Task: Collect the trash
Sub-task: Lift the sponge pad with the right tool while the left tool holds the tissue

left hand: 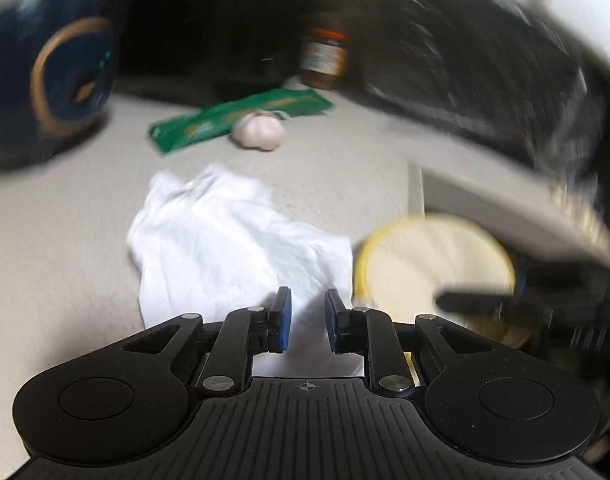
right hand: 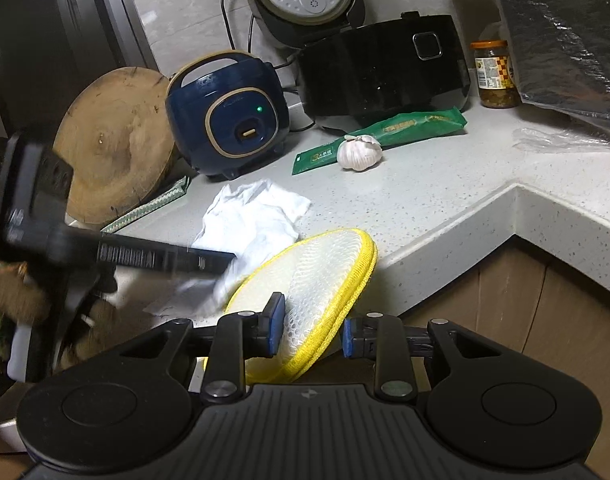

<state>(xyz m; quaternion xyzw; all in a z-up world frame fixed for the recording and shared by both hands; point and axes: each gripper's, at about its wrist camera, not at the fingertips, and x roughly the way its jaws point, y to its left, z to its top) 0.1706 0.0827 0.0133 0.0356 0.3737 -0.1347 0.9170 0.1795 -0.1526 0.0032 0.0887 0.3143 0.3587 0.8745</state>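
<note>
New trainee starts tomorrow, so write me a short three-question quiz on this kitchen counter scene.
1. True or false: the lid of the black rice cooker is shut.
2. What lies just ahead of the left gripper?
A. a banana peel
B. a crumpled white tissue
C. a drinks can
3. What colour is the small light glowing on the front of the blue rice cooker?

Key
1. False: the lid stands raised, with its inner side showing.
2. B
3. Green
</note>
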